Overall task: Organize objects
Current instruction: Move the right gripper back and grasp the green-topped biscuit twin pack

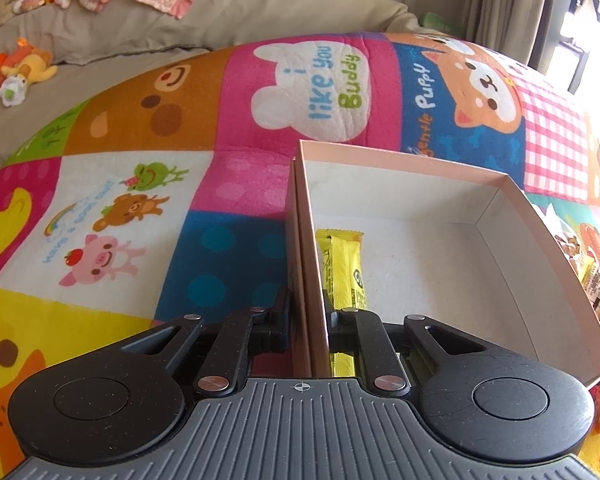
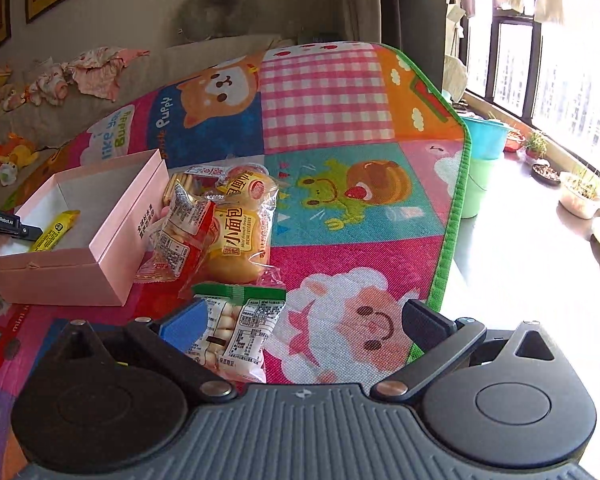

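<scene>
A patchwork cartoon play mat (image 2: pixel 328 92) covers the floor, green-edged on its right side. On its left part sits an open pink cardboard box (image 2: pixel 112 240), white inside, with one yellow snack bar (image 1: pixel 342 268) lying along its left wall. The left gripper (image 1: pixel 305 322) is closed onto that left wall of the box (image 1: pixel 400 156), one finger outside and one inside (the bar runs just under the inner finger). Just right of the box is a heap of snack packets: a bag of small buns (image 2: pixel 242 224) and a red-and-white packet (image 2: pixel 180 236) leaning on it. Nearer, the right gripper (image 2: pixel 300 326) is spread wide, holding nothing; a green-topped packet of biscuit sticks (image 2: pixel 240 328) lies between its fingers, beside the blue-padded left finger (image 2: pixel 186 326)
</scene>
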Tool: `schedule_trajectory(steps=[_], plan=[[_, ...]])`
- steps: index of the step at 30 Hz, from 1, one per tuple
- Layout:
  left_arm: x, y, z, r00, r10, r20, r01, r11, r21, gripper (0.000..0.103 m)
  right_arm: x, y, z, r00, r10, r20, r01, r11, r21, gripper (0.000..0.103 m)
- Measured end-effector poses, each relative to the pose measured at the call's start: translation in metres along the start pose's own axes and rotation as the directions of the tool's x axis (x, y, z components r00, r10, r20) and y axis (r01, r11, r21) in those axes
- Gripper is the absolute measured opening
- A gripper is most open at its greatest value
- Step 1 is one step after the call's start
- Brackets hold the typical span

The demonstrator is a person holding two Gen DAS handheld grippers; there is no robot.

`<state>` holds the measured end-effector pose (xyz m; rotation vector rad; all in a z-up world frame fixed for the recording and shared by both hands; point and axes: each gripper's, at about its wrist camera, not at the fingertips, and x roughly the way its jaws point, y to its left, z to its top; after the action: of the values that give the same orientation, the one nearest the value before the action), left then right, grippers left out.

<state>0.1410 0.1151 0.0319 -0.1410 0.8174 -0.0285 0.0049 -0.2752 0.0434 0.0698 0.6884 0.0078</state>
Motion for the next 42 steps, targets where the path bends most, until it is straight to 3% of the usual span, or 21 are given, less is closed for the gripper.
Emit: schedule_trajectory(steps=[6, 12, 15, 18, 22, 25, 26, 32, 38, 42], plan=[[0.001, -0.001, -0.002, 1.0, -0.001, -0.002, 0.001, 1.0, 0.004, 0.015, 0.026, 0.005, -0.017, 0.989, 0.055, -0.14, -0.044, 0.996, 0.083, 0.103], [0.001, 0.0, -0.002, 1.0, -0.002, 0.002, 0.002, 1.0, -0.007, 0.015, 0.028, 0.012, -0.021, 0.99, 0.014, -0.141, -0.002, 0.996, 0.087, 0.103], [0.001, 0.0, -0.002, 1.0, -0.006, 0.002, 0.006, 1.0, -0.011, 0.015, 0.033, 0.018, -0.017, 0.983, -0.012, -0.182, 0.018, 0.999, 0.033, 0.103], [0.001, 0.0, -0.002, 1.0, -0.01, 0.001, 0.01, 1.0, -0.012, 0.015, 0.033, 0.019, -0.011, 0.976, 0.014, -0.217, -0.019, 1.0, -0.023, 0.103], [0.001, 0.001, -0.002, 1.0, -0.011, 0.001, 0.011, 1.0, -0.013, 0.015, 0.009, 0.024, 0.005, 0.995, 0.065, -0.072, -0.068, 0.997, -0.035, 0.103], [0.001, 0.002, -0.002, 1.0, -0.017, -0.001, 0.017, 1.0, -0.018, 0.016, 0.005, 0.036, 0.022, 0.995, 0.096, -0.004, -0.096, 0.994, -0.062, 0.1], [0.001, 0.002, -0.003, 1.0, -0.017, -0.001, 0.017, 1.0, -0.018, 0.016, 0.008, 0.041, 0.027, 0.994, 0.107, 0.003, -0.106, 0.992, -0.075, 0.094], [0.001, 0.002, -0.003, 1.0, -0.021, -0.001, 0.021, 1.0, -0.023, 0.016, 0.034, 0.063, 0.05, 0.997, 0.073, 0.037, -0.067, 0.988, -0.136, 0.082], [0.0, 0.002, -0.003, 1.0, -0.025, 0.001, 0.025, 0.999, -0.022, 0.016, 0.044, 0.064, 0.052, 0.998, 0.064, 0.028, -0.06, 0.988, -0.145, 0.068], [0.0, 0.002, -0.003, 1.0, -0.024, 0.002, 0.024, 0.999, -0.023, 0.016, 0.04, 0.057, 0.042, 0.998, 0.063, 0.005, -0.062, 0.986, -0.154, 0.067]])
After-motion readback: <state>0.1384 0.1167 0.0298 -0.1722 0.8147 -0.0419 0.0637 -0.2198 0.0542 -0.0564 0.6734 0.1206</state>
